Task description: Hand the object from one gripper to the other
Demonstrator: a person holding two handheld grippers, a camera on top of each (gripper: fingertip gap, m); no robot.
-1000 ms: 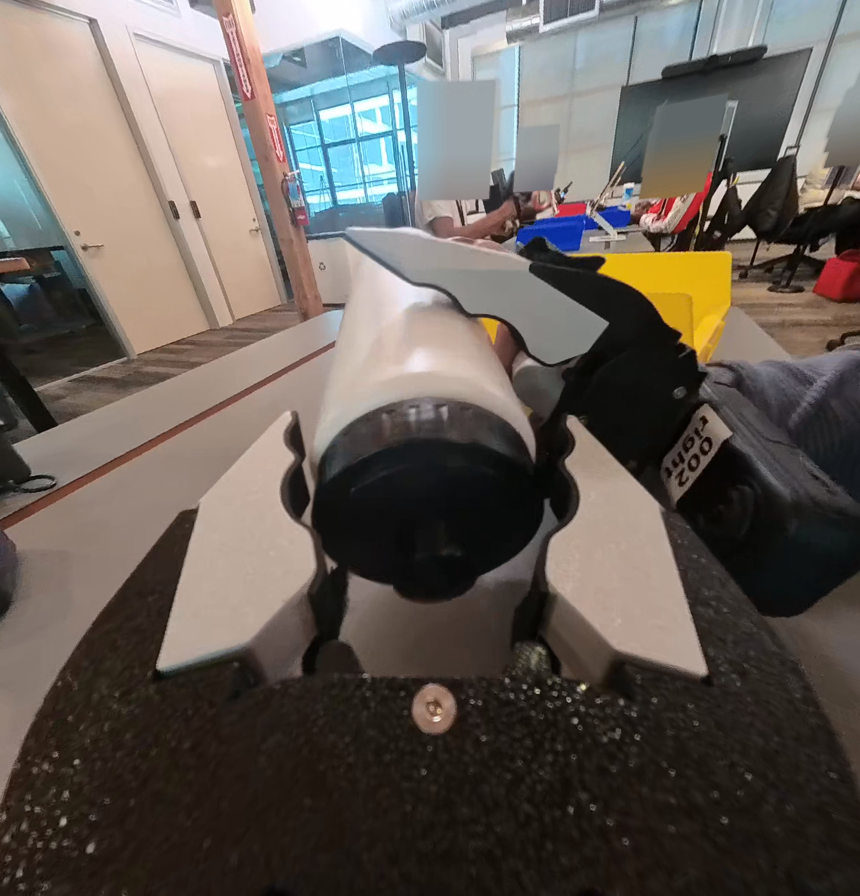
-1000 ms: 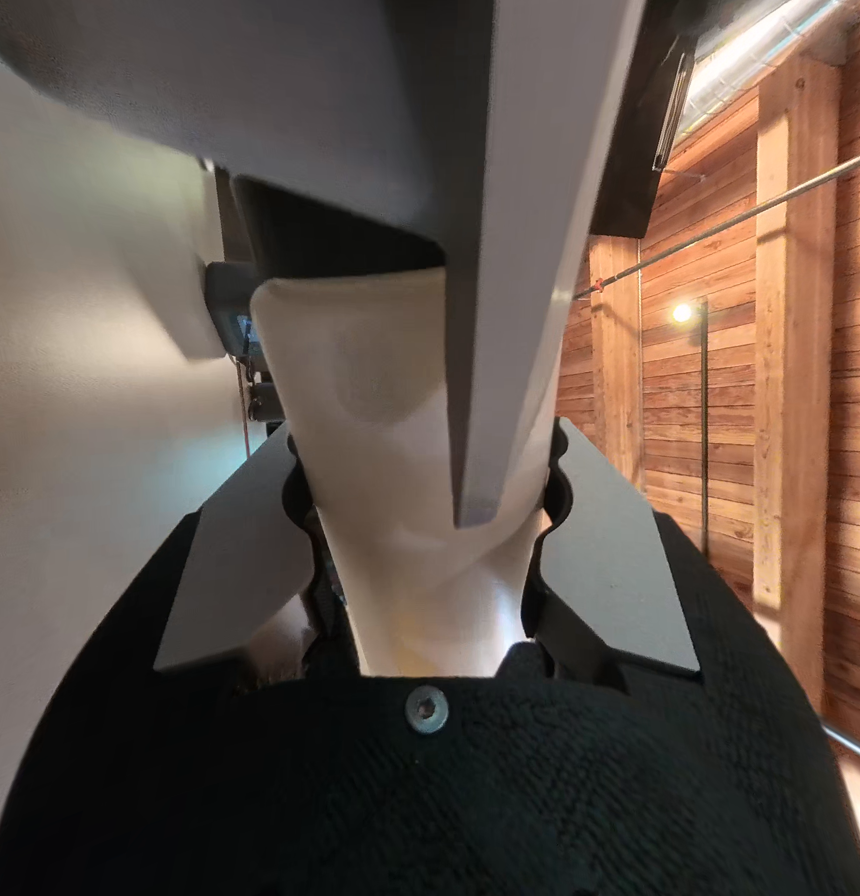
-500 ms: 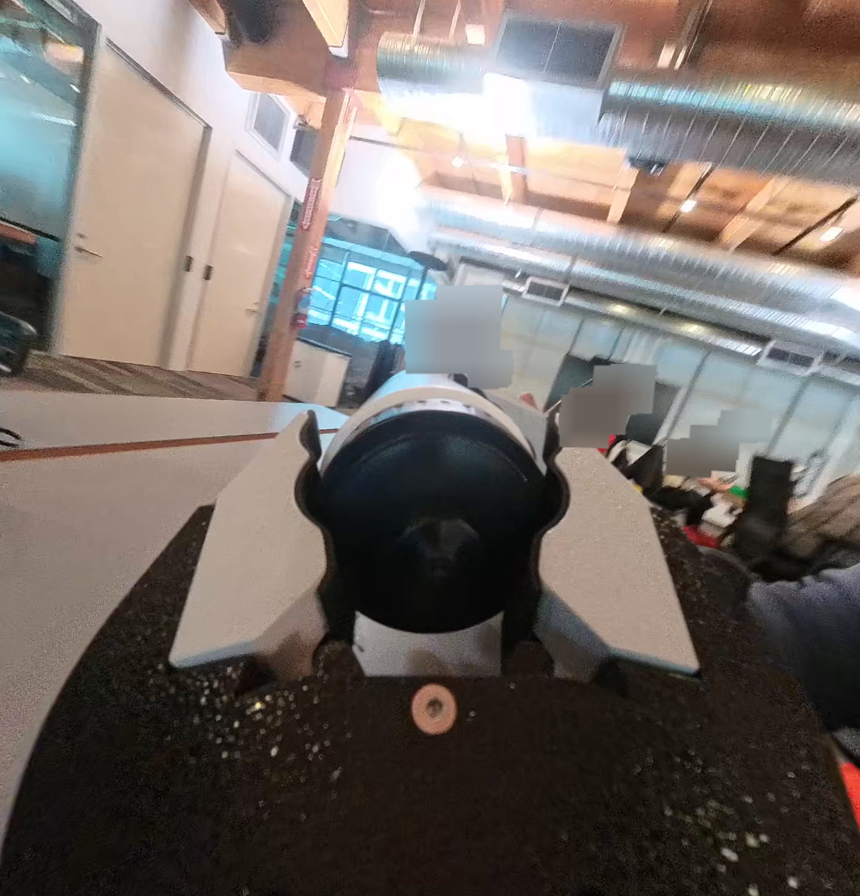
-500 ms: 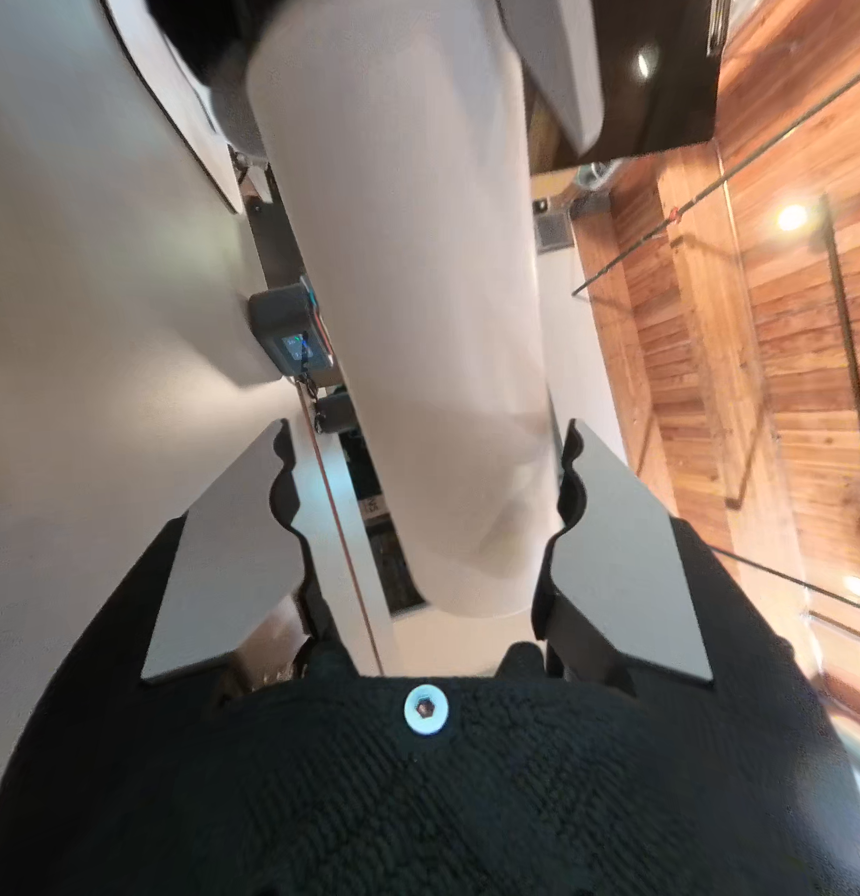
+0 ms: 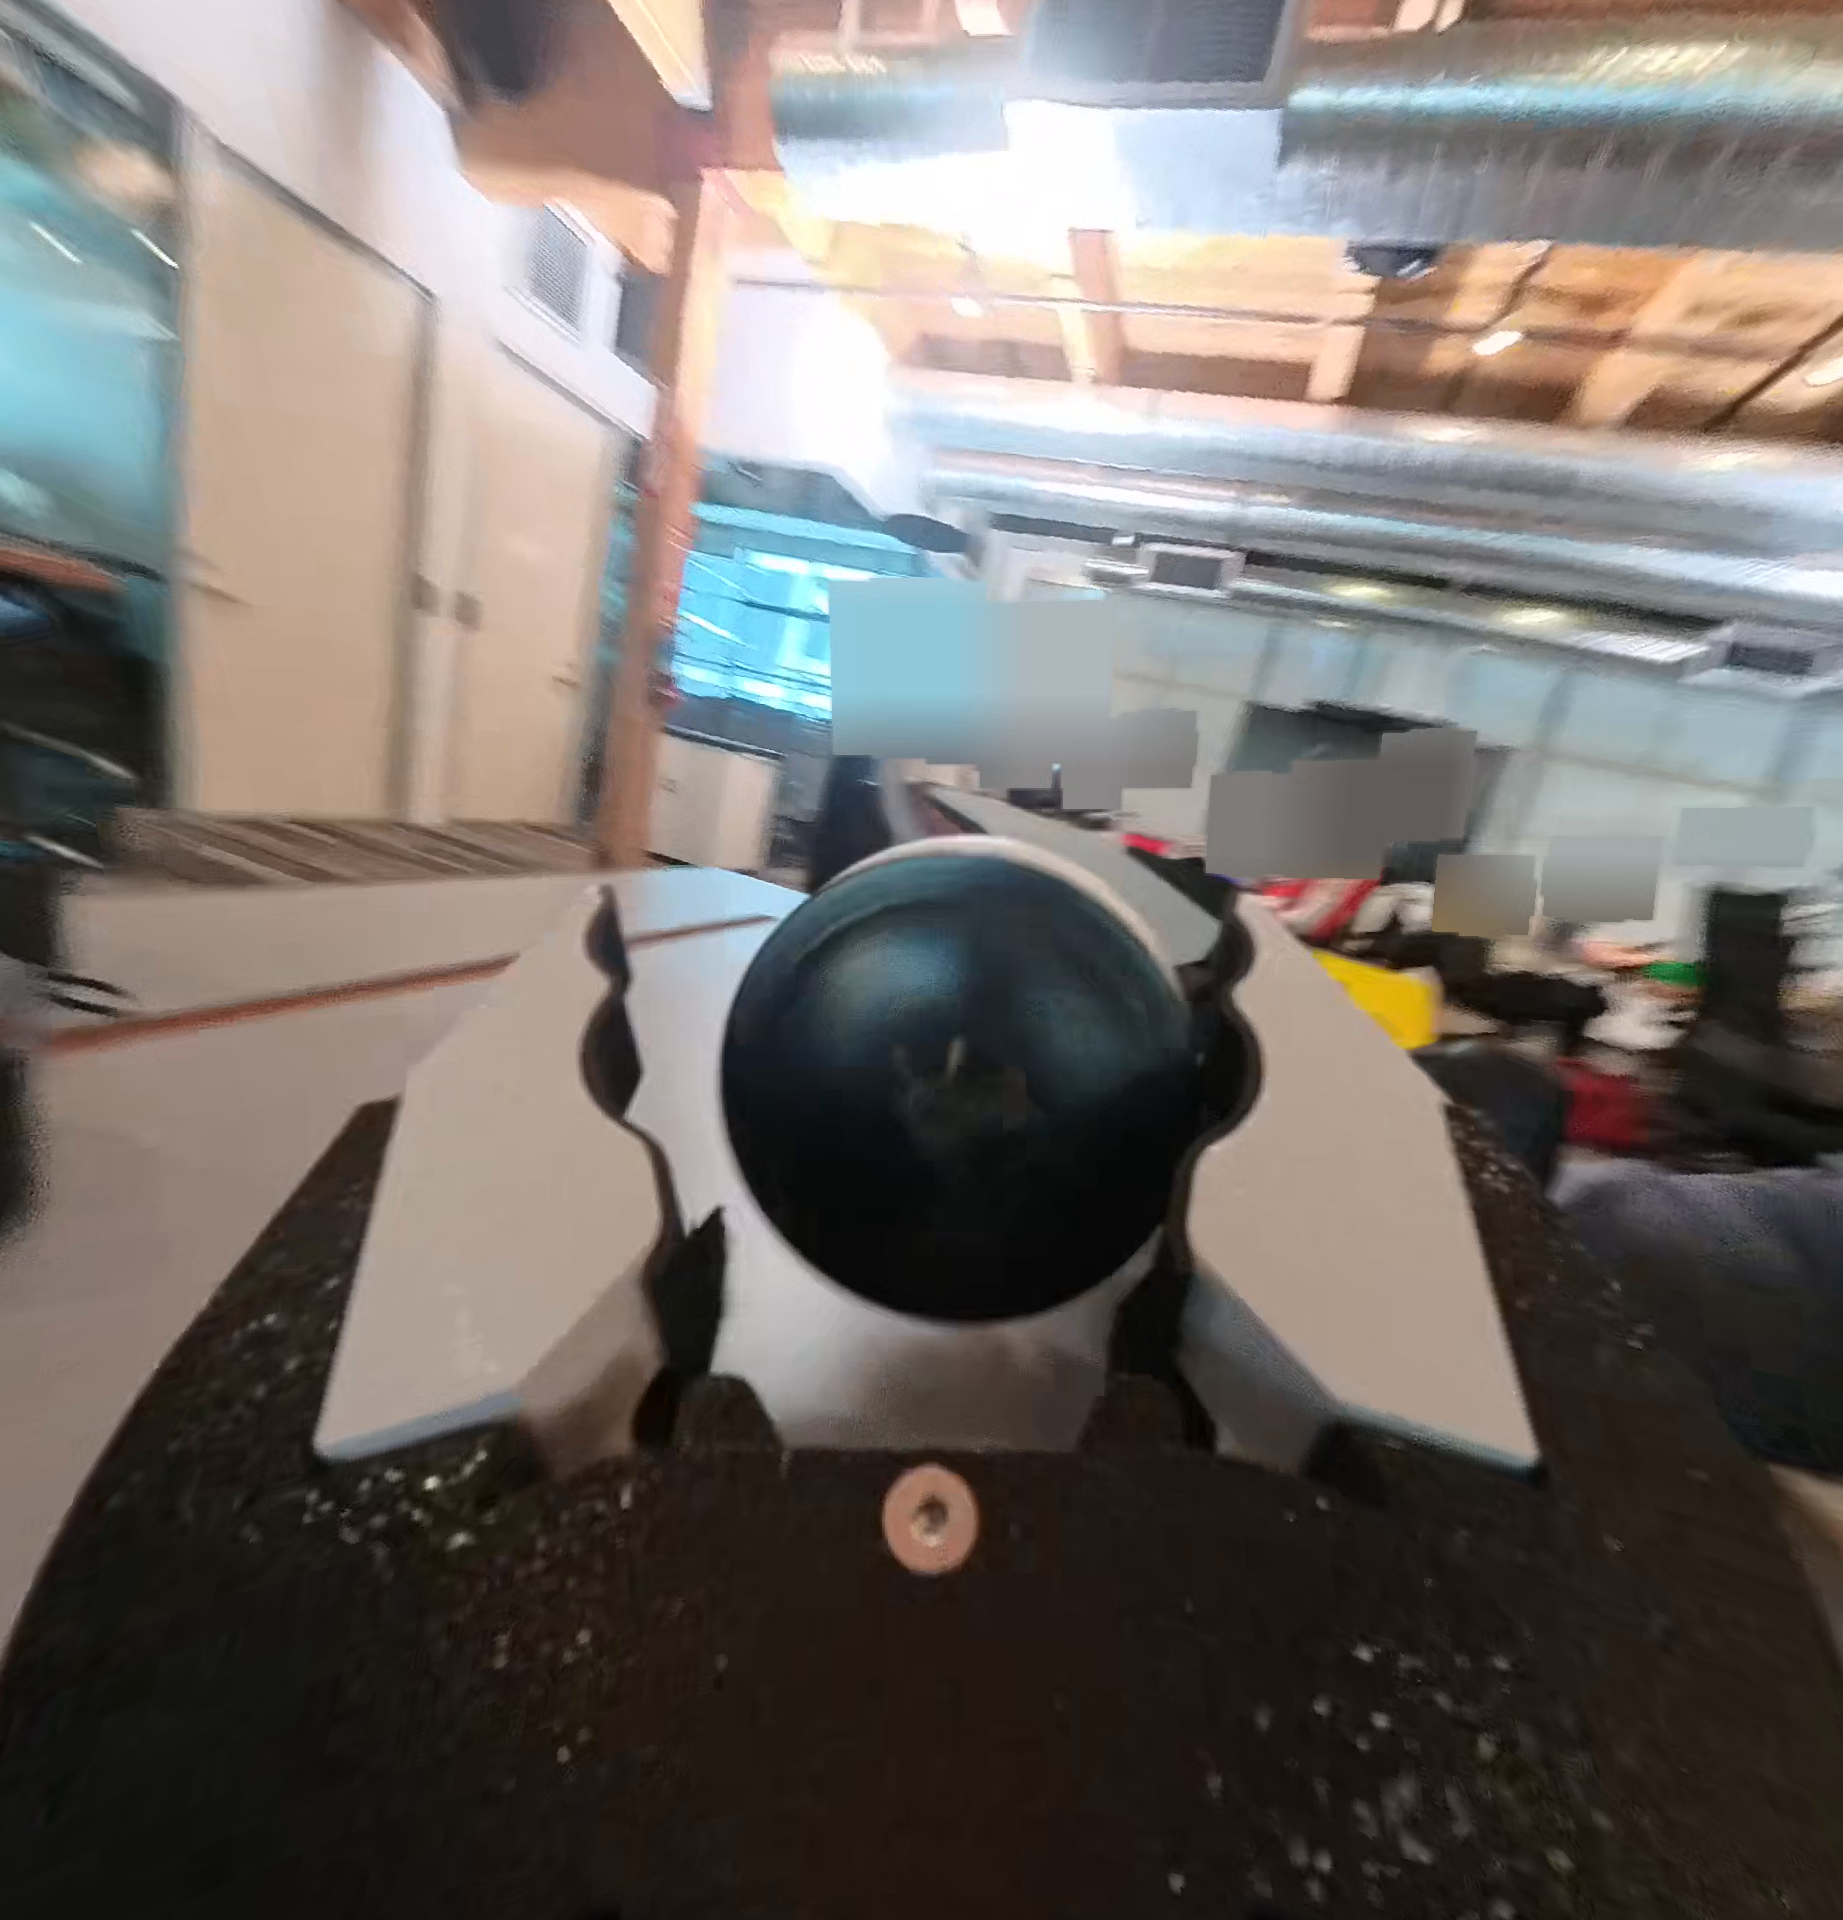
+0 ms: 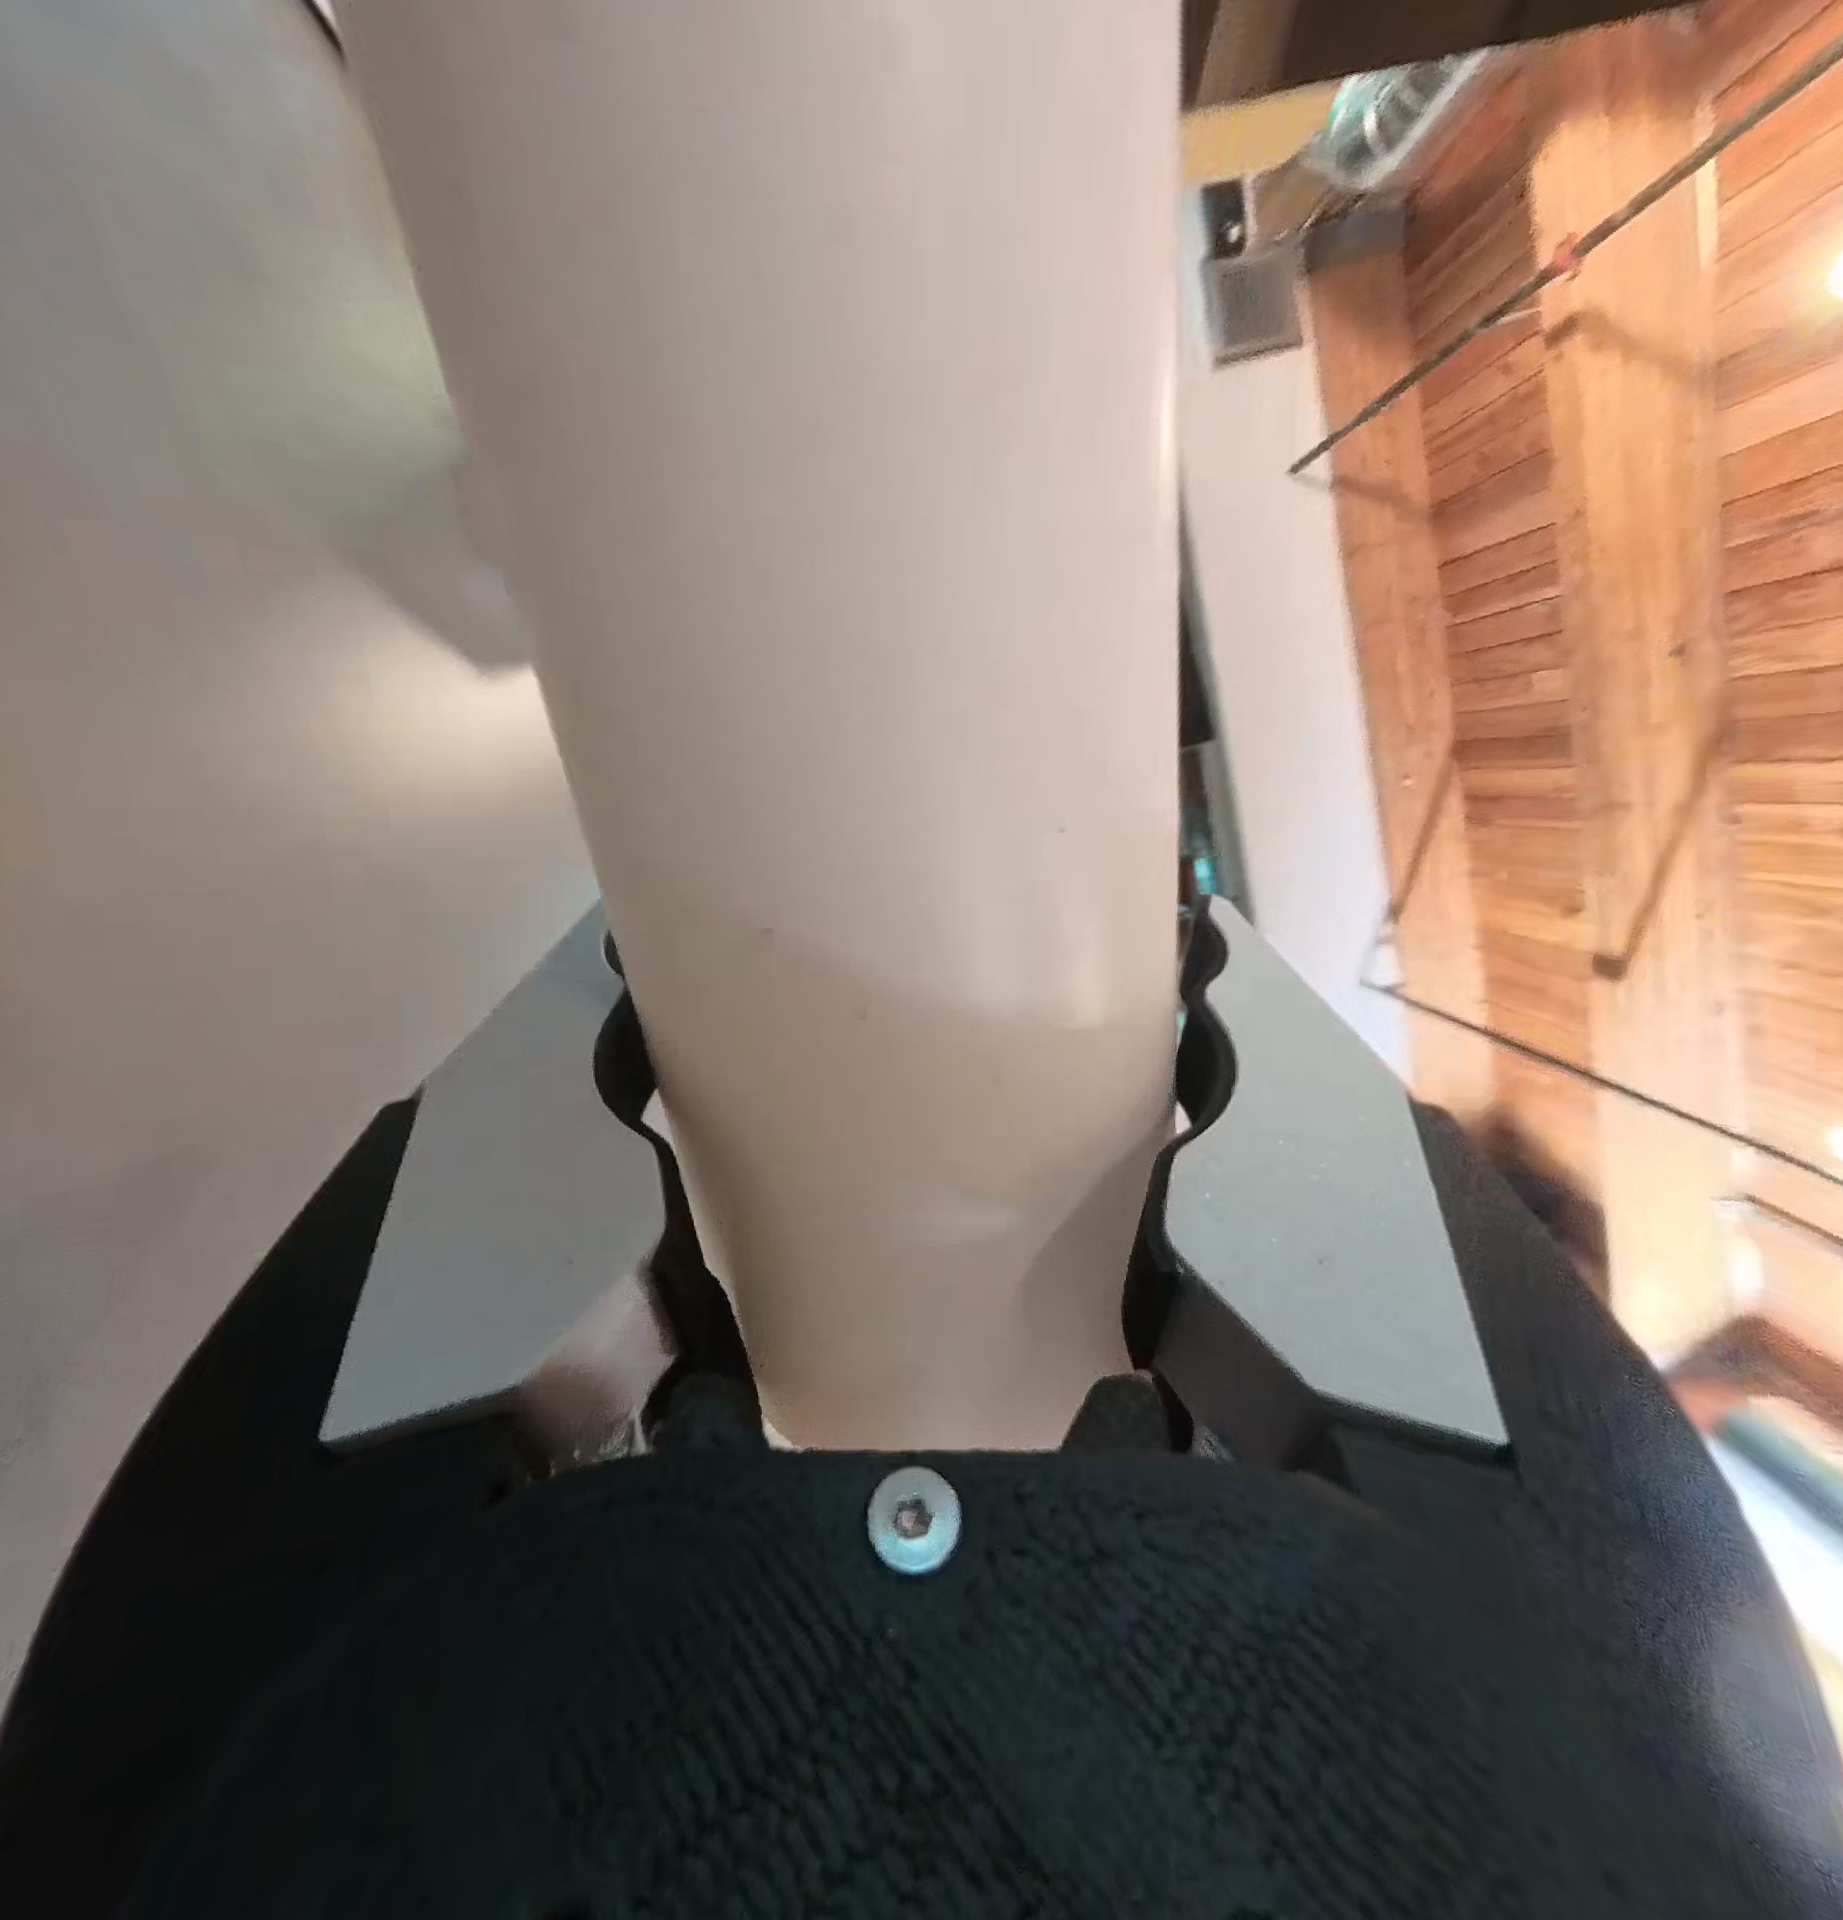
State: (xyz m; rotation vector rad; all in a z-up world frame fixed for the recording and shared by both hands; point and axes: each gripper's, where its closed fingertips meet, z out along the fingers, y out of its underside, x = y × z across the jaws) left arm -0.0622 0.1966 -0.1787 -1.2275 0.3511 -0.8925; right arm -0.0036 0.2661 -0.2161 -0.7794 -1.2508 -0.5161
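The object is a white cylinder with a black round end. In the left wrist view its black end (image 5: pixel 958 1101) faces the camera between the fingers of my left gripper (image 5: pixel 922 935). The jaws stand apart: there is a gap on the left side and the right finger touches the cylinder. In the right wrist view my right gripper (image 6: pixel 906 935) is shut on the white body (image 6: pixel 844 623), which runs up and out of the frame. Both views are motion-blurred.
A grey table (image 5: pixel 169 1143) with a brown stripe lies under the left gripper. A yellow bin (image 5: pixel 1384 997) and a blue sleeve (image 5: pixel 1727 1299) are at the right. A wooden wall (image 6: pixel 1623 727) is at the right in the right wrist view. Across from one pair of fingers to the other is roughly 11 cm.
My right gripper, open around the cylinder half a second ago, has shut on its white body. My left gripper's jaws have spread, leaving a gap on the left side.
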